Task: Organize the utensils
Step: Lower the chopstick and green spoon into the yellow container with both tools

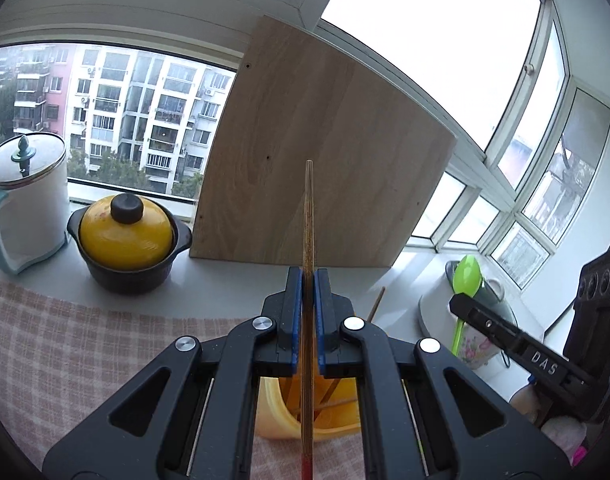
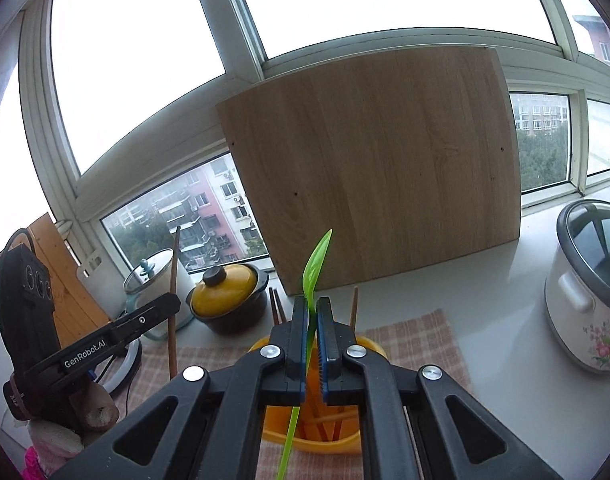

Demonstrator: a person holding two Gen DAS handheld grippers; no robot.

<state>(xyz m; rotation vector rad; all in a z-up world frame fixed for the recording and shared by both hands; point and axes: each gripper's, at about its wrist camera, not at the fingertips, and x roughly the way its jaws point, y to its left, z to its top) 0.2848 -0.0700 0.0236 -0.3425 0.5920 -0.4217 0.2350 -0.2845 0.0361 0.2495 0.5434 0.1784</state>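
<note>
So my left gripper (image 1: 308, 280) was clamped on a chopstick (image 1: 308, 216), blue pads pressed right against it on both sides. The stick ran straight up the middle of the frame, tip ending in front of the wooden board (image 1: 325, 152), reddish end down at the bottom edge. Under the jaws sat the yellow holder (image 1: 277, 420) on the checked cloth (image 1: 85, 344), with a few sticks leaning inside it.

My right gripper (image 2: 311, 312) was pinching a green spoon (image 2: 315, 264) by the handle, bowl pointing up at frame centre, handle trailing down past the bottom edge. It hung right above the holder (image 2: 369, 344) too, more chopsticks (image 2: 325, 420) poking out in there.

From the right cam my left gripper (image 2: 117, 332) showed at lower left with its chopstick (image 2: 173, 304) upright. From the left cam, the right gripper (image 1: 505, 332) and spoon (image 1: 467, 276) were at the right edge.

Other stuff: yellow-lidded pot (image 1: 127, 236) and white kettle (image 1: 25, 200) at left, rice cooker (image 2: 585, 292) at the right of the right view.
</note>
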